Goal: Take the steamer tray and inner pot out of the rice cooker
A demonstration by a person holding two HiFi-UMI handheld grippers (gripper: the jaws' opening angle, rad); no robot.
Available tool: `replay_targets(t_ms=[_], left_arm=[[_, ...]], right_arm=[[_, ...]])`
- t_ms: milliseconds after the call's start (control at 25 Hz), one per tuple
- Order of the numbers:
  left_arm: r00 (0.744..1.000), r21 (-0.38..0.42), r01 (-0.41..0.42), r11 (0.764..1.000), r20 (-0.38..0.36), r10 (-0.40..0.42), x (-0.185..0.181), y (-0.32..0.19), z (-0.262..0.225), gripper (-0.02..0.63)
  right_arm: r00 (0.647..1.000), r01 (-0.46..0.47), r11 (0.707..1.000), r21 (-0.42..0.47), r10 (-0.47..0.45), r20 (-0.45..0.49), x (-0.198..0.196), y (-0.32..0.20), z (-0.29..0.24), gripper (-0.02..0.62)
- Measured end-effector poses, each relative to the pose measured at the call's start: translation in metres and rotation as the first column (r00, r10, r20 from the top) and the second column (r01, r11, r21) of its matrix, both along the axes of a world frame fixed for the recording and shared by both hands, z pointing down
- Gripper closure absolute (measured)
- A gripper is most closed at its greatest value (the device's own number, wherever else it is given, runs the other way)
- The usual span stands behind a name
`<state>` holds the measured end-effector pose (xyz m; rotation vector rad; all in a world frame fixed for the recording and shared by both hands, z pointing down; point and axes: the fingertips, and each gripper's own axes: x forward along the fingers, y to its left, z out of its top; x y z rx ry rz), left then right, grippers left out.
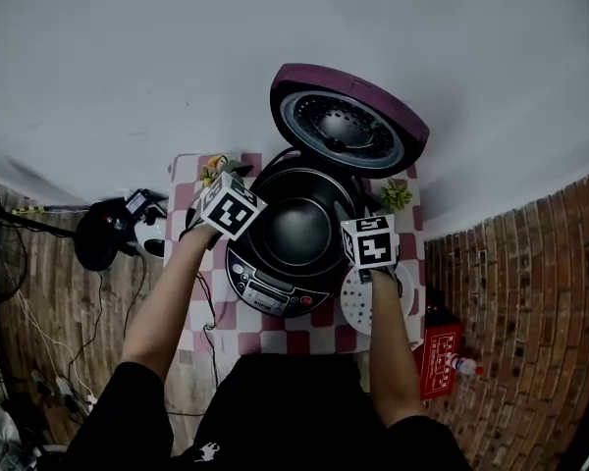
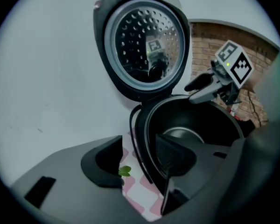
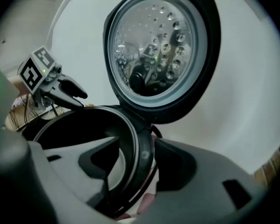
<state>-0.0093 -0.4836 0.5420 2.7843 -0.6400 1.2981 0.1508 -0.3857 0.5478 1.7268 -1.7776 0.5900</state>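
Note:
The rice cooker [image 1: 275, 287] stands on a checked cloth with its lid [image 1: 346, 126] raised. The dark inner pot [image 1: 296, 226] sits inside it. A white perforated steamer tray [image 1: 356, 304] lies on the cloth by the cooker's right side, partly under my right arm. My left gripper [image 2: 140, 160] is open and straddles the pot's left rim [image 2: 142, 134], one jaw inside and one outside. My right gripper [image 3: 137, 162] is open astride the right rim [image 3: 140, 148] in the same way. Neither pair of pads presses on the rim. Each gripper also shows in the other's view, the right gripper [image 2: 210, 85] and the left gripper [image 3: 60, 87].
The raised lid [image 2: 147, 43] stands behind the pot against a white wall. Small green sprigs [image 1: 395, 195] and a yellowish bunch [image 1: 214, 168] lie at the cloth's far corners. Black gear with cables [image 1: 103, 234] sits at the left, and a red box [image 1: 438, 356] on the brick floor at the right.

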Motion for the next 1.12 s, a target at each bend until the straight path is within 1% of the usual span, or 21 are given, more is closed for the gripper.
replay_targets(t_ms=[80, 160, 280, 360, 480, 520, 560, 640, 680, 760, 840, 960, 1120], left_arm=[[0.998, 0.019, -0.028, 0.999, 0.055, 0.027, 0.006, -0.004, 0.005, 0.379], [0.994, 0.010, -0.054, 0.998, 0.096, 0.053, 0.012, -0.004, 0.013, 0.365], [0.980, 0.002, -0.096, 0.995, 0.176, 0.094, 0.018, -0.005, 0.028, 0.337], [0.966, 0.009, -0.126, 0.992, 0.229, 0.121, 0.024, -0.006, 0.036, 0.334], [0.939, 0.044, -0.169, 0.985, 0.312, 0.147, 0.029, -0.006, 0.049, 0.339], [0.932, 0.062, -0.177, 0.982, 0.333, 0.147, 0.029, -0.007, 0.052, 0.366], [0.929, 0.073, -0.179, 0.981, 0.342, 0.144, 0.029, -0.008, 0.053, 0.376], [0.932, 0.077, -0.174, 0.982, 0.336, 0.138, 0.029, -0.009, 0.051, 0.381], [0.935, 0.075, -0.171, 0.982, 0.326, 0.137, 0.029, -0.009, 0.049, 0.387], [0.944, 0.067, -0.164, 0.984, 0.300, 0.136, 0.029, -0.008, 0.042, 0.401], [0.953, 0.051, -0.153, 0.987, 0.273, 0.134, 0.028, -0.005, 0.037, 0.424], [0.960, 0.034, -0.144, 0.989, 0.248, 0.132, 0.025, -0.001, 0.035, 0.442], [0.970, 0.004, -0.128, 0.992, 0.207, 0.124, 0.022, 0.001, 0.030, 0.461]], right_arm=[[0.998, 0.013, 1.000, -0.027, -0.014, -0.063, 0.002, -0.005, 0.003, 0.364], [0.993, 0.025, 0.998, -0.049, -0.031, -0.114, 0.002, -0.009, 0.003, 0.357], [0.987, 0.032, 0.995, -0.093, -0.046, -0.154, 0.003, -0.013, 0.010, 0.353], [0.984, 0.029, 0.991, -0.128, -0.051, -0.172, 0.004, -0.015, 0.017, 0.353], [0.968, 0.013, 0.986, -0.166, -0.054, -0.244, 0.010, -0.017, 0.025, 0.353], [0.961, 0.007, 0.986, -0.169, -0.053, -0.270, 0.012, -0.018, 0.025, 0.353], [0.958, 0.005, 0.986, -0.169, -0.053, -0.282, 0.014, -0.019, 0.026, 0.354], [0.964, 0.006, 0.987, -0.160, -0.048, -0.260, 0.014, -0.020, 0.024, 0.362], [0.970, 0.006, 0.988, -0.152, -0.043, -0.241, 0.014, -0.020, 0.022, 0.380], [0.975, 0.009, 0.991, -0.135, -0.038, -0.219, 0.012, -0.020, 0.018, 0.394], [0.975, 0.020, 0.992, -0.127, -0.047, -0.218, 0.010, -0.020, 0.015, 0.417], [0.974, 0.038, 0.992, -0.118, -0.063, -0.218, 0.006, -0.020, 0.010, 0.423], [0.971, 0.070, 0.991, -0.114, -0.094, -0.218, 0.001, -0.022, 0.001, 0.456]])
